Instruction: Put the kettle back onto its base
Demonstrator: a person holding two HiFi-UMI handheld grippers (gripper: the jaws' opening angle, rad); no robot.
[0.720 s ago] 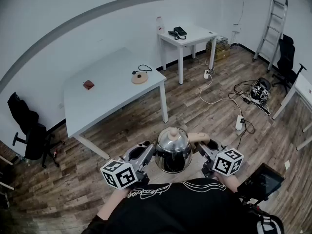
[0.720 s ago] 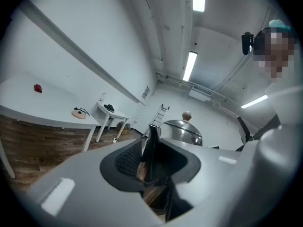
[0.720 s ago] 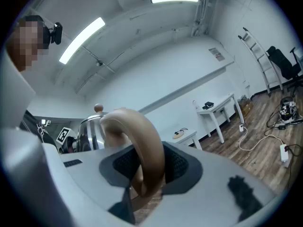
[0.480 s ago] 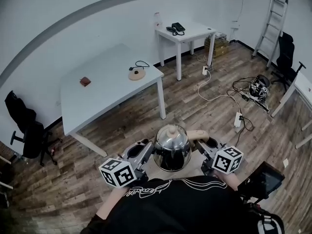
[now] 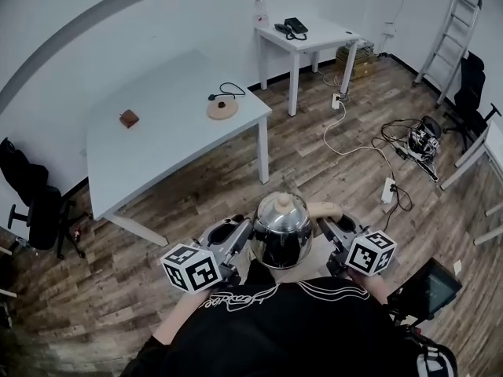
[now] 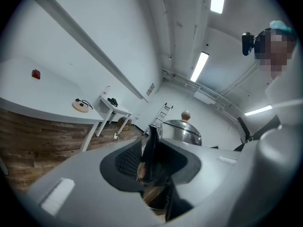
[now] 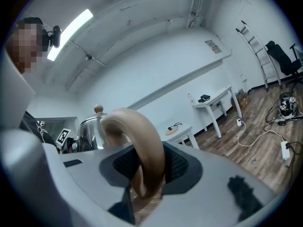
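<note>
A shiny steel kettle [image 5: 280, 228] with a wooden knob hangs in the air in front of the person, between both grippers. My left gripper [image 5: 244, 238] is shut on the dark spout [image 6: 150, 150] at the kettle's left. On the other side, my right gripper [image 5: 328, 230] is shut on the curved wooden handle [image 7: 142, 145]. The round wooden base [image 5: 222, 108] with its black cord lies near the far right corner of the large white table [image 5: 157, 140], well ahead of the kettle. The base also shows small in the left gripper view, base [image 6: 82, 106].
A small brown object [image 5: 128, 118] lies on the large table. Behind it stands a small white table [image 5: 314, 42] with a phone. Cables and a power strip [image 5: 387, 191] run across the wooden floor at the right. A ladder [image 5: 456, 22] and office chairs [image 5: 31, 203] stand at the edges.
The kettle stays gripped between both grippers. The large table and base now look a little larger and nearer in the head view, and the kettle sits slightly higher in the picture.
</note>
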